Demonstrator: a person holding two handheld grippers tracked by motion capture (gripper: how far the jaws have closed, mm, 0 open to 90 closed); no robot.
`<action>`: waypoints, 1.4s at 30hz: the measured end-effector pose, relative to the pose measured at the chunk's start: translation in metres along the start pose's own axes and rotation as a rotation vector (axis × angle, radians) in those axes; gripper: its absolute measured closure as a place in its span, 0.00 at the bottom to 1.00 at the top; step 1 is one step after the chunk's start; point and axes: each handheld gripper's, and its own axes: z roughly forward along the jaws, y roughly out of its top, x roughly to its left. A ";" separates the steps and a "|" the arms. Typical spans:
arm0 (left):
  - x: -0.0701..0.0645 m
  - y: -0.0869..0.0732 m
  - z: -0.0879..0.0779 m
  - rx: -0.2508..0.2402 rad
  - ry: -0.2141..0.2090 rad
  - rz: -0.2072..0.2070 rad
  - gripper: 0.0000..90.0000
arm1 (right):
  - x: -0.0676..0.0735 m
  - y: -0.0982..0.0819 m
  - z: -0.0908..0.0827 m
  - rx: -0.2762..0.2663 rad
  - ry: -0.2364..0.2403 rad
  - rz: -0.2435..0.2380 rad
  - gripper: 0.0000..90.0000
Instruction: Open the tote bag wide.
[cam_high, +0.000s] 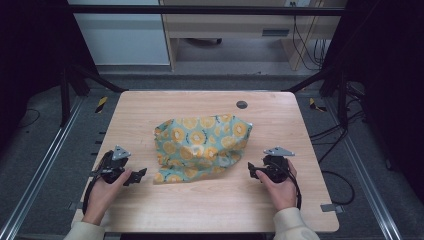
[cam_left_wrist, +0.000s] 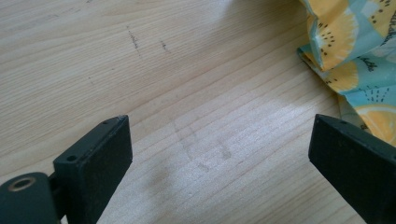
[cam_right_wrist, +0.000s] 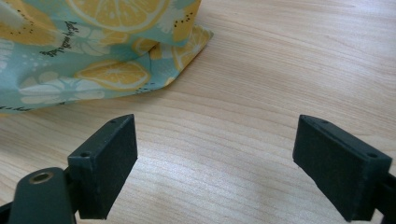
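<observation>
A crumpled teal cloth with orange citrus slices (cam_high: 202, 147) lies in a loose heap at the middle of the wooden table (cam_high: 150, 112). My left gripper (cam_high: 139, 176) rests on the table just left of the cloth's near corner, open, with bare wood between its jaws; the cloth's edge (cam_left_wrist: 355, 51) shows at the upper right of the left gripper view. My right gripper (cam_high: 251, 170) sits just right of the cloth, open and holding nothing. In the right gripper view the cloth (cam_right_wrist: 93, 51) lies ahead to the upper left, short of the jaws.
A small dark round grommet (cam_high: 242, 104) sits in the tabletop near the far edge. A black frame with metal rails surrounds the table, and cables lie on the floor at the right. A desk stands beyond the table.
</observation>
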 end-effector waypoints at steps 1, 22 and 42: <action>0.000 0.001 -0.001 -0.001 -0.008 -0.005 0.07 | 0.000 0.000 0.000 -0.003 0.003 -0.004 0.16; 0.004 -0.001 -0.003 -0.022 -0.024 -0.044 0.07 | 0.011 0.145 -0.010 -0.056 0.150 -0.134 0.42; -0.001 0.001 -0.003 0.017 -0.018 0.013 0.08 | 0.047 0.165 0.007 -0.006 0.296 -0.211 1.00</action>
